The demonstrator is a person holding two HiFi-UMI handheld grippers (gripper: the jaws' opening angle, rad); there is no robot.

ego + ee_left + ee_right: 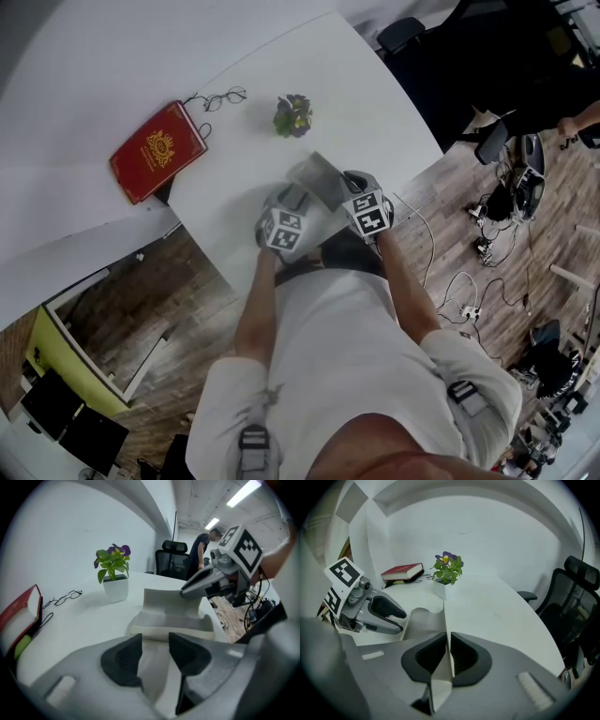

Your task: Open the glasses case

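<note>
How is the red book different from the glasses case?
The red book is bright red with a gold emblem; the glasses case is plain pale grey. The book lies shut, but the case is open, with its lid standing up. Nothing holds the book, while the right gripper pinches the case's lid. Both rest on the white table.
</note>
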